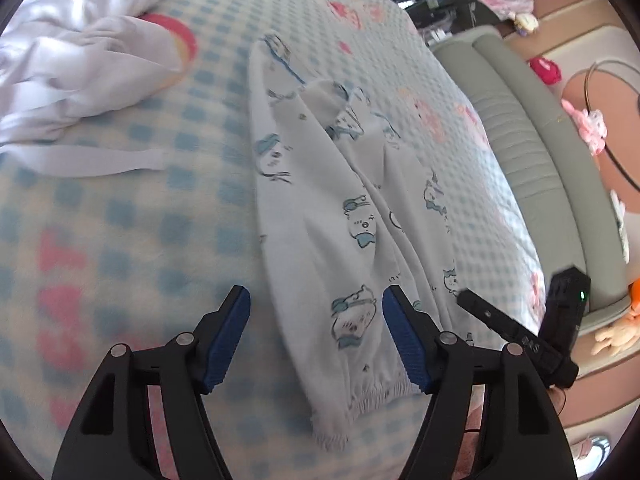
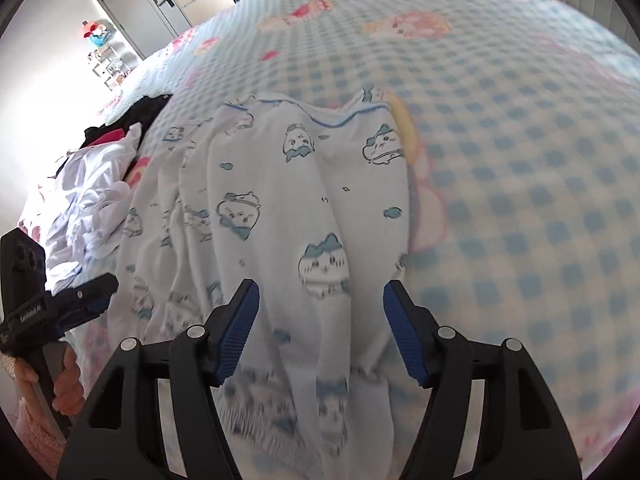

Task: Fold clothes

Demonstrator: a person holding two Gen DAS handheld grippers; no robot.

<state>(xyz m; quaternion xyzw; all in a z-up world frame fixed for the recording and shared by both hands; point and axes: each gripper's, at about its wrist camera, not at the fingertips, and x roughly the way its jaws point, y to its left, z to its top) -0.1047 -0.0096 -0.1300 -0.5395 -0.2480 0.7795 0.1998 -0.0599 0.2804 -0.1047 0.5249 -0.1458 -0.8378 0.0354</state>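
Observation:
A pale blue pair of pyjama trousers with cartoon animal prints (image 1: 340, 208) lies lengthwise on the checked bed blanket (image 1: 120, 220). My left gripper (image 1: 316, 332) is open, its blue pads either side of the elastic waistband end. My right gripper (image 2: 320, 324) is open above the near end of the same trousers (image 2: 280, 208), empty. The right gripper also shows in the left wrist view (image 1: 520, 328) at the right edge. The left gripper shows in the right wrist view (image 2: 60, 304), held by a hand.
A crumpled white garment (image 1: 80, 64) with a loose strap lies at the left of the bed. Dark and pink clothes (image 2: 120, 128) lie beyond it. A grey padded bed frame (image 1: 532, 152) runs along the right. Toys and clutter lie on the floor.

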